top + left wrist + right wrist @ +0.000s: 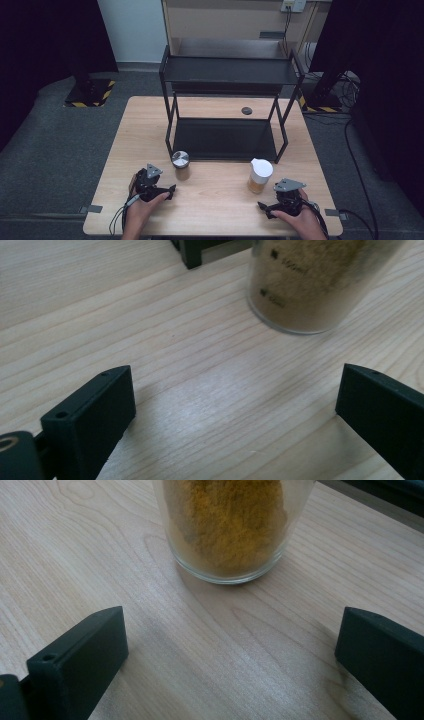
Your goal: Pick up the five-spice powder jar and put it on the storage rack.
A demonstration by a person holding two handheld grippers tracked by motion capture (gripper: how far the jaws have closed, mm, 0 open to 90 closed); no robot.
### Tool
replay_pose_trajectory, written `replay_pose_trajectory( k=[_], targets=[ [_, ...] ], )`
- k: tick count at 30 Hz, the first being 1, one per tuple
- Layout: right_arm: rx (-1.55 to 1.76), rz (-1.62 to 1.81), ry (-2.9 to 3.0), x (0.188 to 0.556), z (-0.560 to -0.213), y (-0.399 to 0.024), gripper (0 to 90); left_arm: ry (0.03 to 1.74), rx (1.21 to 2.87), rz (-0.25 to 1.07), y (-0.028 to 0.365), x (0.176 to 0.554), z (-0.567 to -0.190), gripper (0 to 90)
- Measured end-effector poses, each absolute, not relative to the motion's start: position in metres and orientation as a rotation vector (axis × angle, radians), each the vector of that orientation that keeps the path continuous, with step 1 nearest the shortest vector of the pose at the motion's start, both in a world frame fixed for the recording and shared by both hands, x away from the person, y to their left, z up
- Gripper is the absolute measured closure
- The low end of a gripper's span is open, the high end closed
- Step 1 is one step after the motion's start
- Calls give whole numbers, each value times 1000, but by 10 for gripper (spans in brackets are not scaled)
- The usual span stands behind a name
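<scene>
Glass jars sit ahead of both our grippers on the table (220, 205): the metal-lidded jar (180, 164) just before the left gripper (172, 190), the white-lidded jar (260, 175) near the right gripper (261, 206). Both sets of fingers stand released, grasping nothing. We should centre each jar before clenching. Our gripper views reveal powder; the high view reveals the black shelf (227, 72).

Two glass jars stand on one wooden tabletop (215, 200): one jar with a silver lid (180, 165), one jar with a white lid (260, 175). One black two-tier shelf rack (230, 107) sits behind them. Two hand-held grippers: a left hand-held gripper (171, 190) and a right hand-held gripper (263, 209).
</scene>
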State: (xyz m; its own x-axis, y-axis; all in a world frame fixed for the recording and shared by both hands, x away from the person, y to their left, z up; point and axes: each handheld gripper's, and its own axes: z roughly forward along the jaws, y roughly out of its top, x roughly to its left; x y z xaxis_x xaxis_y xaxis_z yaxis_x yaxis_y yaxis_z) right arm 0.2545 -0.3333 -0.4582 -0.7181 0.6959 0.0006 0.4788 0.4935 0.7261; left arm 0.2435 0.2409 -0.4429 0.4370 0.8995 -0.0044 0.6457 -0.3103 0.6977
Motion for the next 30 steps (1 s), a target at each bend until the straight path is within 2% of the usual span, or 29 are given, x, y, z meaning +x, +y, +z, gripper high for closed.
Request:
replay_pose_trajectory(
  k=[30],
  targets=[
    [992, 1054, 2449, 255, -458, -333, 14, 1215, 2068, 516, 232, 240, -436, 15]
  ],
)
